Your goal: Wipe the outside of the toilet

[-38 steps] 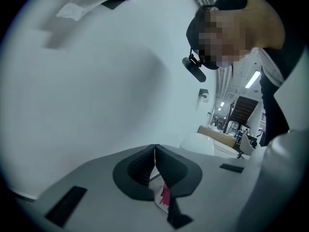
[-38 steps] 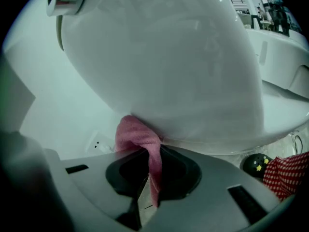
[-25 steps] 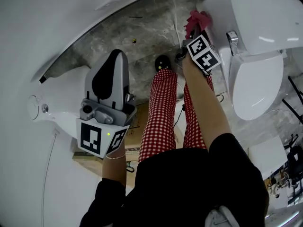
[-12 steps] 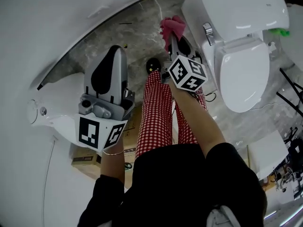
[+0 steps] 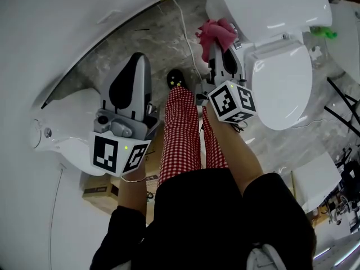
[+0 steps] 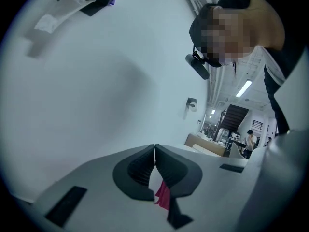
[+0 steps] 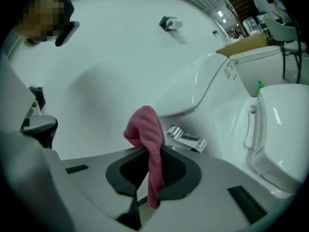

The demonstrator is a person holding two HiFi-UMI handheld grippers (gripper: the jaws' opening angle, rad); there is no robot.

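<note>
Lining up a wipe: the right gripper [image 5: 218,48] clamps the cloth [image 5: 216,31] just beside the toilet [image 5: 281,94] (by its flush lever [image 7: 186,138]), seemingly not touching. The left gripper [image 6: 154,153], well apart from the toilet, is closed, empty. Next: press cloth against porcelain, then stroke.

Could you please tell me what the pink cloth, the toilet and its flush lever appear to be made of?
The pink cloth looks like soft terry or microfibre: it has a fuzzy nap and hangs limp and folded. The toilet looks like glazed white ceramic, smooth with bright glossy highlights. The flush lever seems to be chromed metal, or possibly plated plastic, given its mirror-like reflections.
</note>
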